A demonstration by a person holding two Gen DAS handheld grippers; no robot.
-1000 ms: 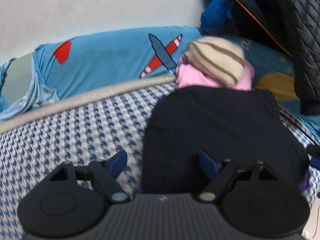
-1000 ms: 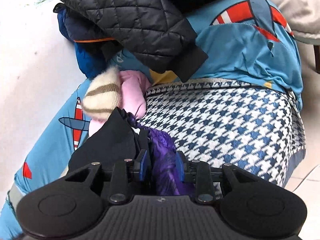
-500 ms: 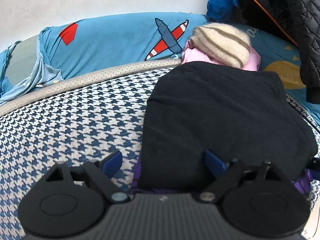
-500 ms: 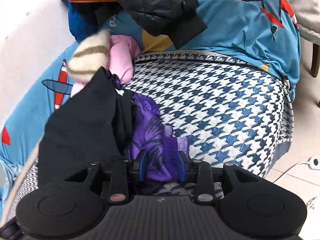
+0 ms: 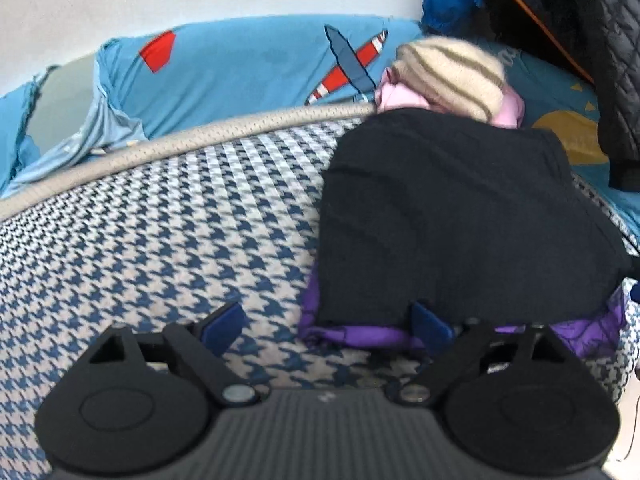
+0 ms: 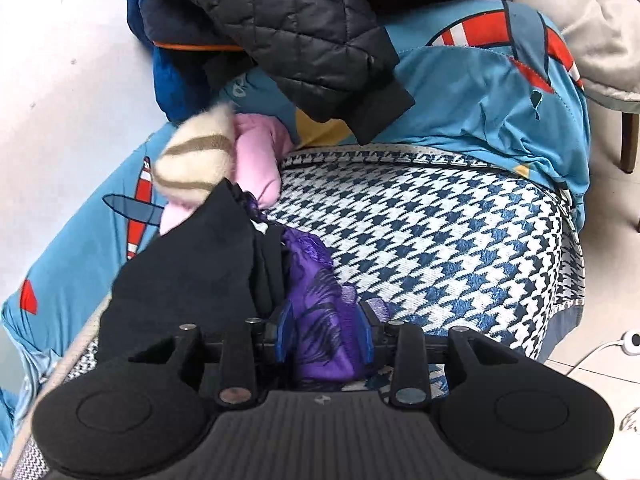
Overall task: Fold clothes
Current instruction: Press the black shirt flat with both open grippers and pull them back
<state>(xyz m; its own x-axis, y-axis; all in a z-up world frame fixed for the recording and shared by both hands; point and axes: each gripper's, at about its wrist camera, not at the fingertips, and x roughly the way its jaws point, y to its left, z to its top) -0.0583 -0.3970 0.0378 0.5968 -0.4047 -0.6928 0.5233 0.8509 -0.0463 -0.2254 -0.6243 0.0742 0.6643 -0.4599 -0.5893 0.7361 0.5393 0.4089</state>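
A folded black garment (image 5: 452, 216) lies on the houndstooth cushion (image 5: 160, 240), with a purple garment (image 5: 360, 334) showing under its near edge. My left gripper (image 5: 326, 326) is open and empty, just in front of that near edge. In the right wrist view the black garment (image 6: 188, 272) lies to the left and my right gripper (image 6: 324, 340) is shut on the purple garment (image 6: 320, 312), which bunches between its blue pads.
A cream striped knit (image 5: 448, 72) and a pink garment (image 5: 400, 96) lie behind the black one. A blue plane-print sheet (image 5: 240, 68) covers the back. Quilted dark jackets (image 6: 288, 28) pile at the rear. The floor and a white cable (image 6: 608, 344) are to the right.
My left gripper has drawn back from the black garment, so the purple edge now shows in front of it. My right gripper has stayed shut on the purple garment, shifting slightly.
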